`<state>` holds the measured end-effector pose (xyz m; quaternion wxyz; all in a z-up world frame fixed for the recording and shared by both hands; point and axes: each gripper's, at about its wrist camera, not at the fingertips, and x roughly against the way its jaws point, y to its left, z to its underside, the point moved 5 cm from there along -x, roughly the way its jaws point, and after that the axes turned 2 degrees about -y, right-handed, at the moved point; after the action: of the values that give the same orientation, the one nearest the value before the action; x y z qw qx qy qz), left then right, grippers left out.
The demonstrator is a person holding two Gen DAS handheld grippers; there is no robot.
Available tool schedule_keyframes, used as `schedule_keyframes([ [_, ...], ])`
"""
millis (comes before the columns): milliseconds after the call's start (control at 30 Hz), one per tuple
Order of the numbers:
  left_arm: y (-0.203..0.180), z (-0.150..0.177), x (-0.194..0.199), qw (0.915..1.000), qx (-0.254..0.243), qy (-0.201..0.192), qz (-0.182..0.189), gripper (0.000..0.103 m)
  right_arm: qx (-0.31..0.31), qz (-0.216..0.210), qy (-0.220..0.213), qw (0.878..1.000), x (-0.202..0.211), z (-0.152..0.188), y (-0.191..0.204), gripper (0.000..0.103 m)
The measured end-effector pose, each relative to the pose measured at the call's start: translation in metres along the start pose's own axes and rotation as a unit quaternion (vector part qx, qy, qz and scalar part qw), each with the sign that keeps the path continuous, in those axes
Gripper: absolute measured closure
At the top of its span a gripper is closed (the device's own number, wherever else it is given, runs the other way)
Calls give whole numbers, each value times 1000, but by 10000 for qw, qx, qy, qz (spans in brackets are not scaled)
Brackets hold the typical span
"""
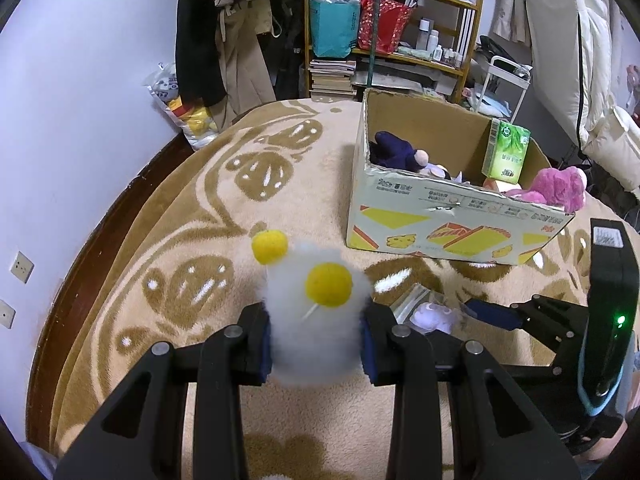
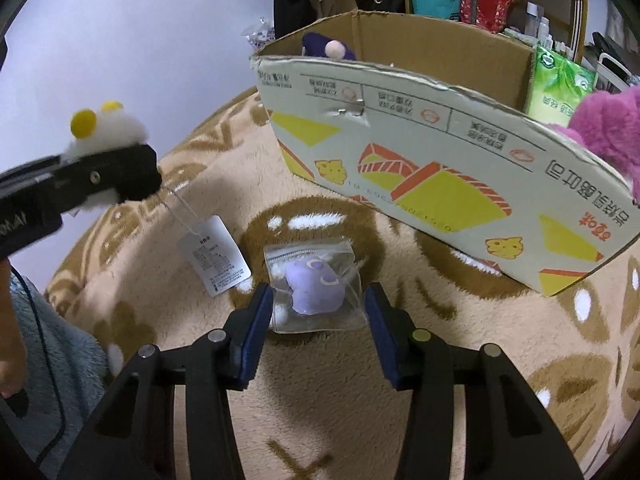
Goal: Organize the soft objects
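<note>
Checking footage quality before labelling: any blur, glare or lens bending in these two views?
Left wrist view: strong fisheye bend, dark corners; white plush soft and overexposed. Right wrist view: same bend curves the box; bagged purple toy fairly sharp, slight glare on its bag; left gripper blurred.

A pale lilac wall [image 1: 80, 80] with two sockets [image 1: 22, 267] runs along a dark wooden edge [image 1: 120, 216]. A beige blanket with brown pattern [image 1: 248, 184] covers the surface. Behind stand a wooden shelf [image 1: 400, 20] with bags, bottles and stacked books [image 1: 332, 78], hanging clothes [image 1: 224, 40] and a white trolley [image 1: 506, 76].
</note>
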<state>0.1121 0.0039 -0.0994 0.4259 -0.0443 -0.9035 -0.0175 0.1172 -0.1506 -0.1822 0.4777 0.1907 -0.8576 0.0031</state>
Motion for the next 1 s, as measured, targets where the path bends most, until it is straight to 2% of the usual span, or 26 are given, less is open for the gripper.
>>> schedule_keyframes([
  [267,-1,1,1,10000,-7,-8,-1,70,-174,-90,-1,9998,8,0,-6,53],
  [500,-1,1,1,10000,23,-31,19,70,-256,-88,-184,9995,20,-2,-8,53],
  [700,-4,1,1,10000,-16,-43,48,70,-564,-47,-268,9980,30,-3,-22,53],
  [1000,-11,-1,5,9997,-75,-166,160,70,-690,-10,-646,9955,61,-10,-28,53],
])
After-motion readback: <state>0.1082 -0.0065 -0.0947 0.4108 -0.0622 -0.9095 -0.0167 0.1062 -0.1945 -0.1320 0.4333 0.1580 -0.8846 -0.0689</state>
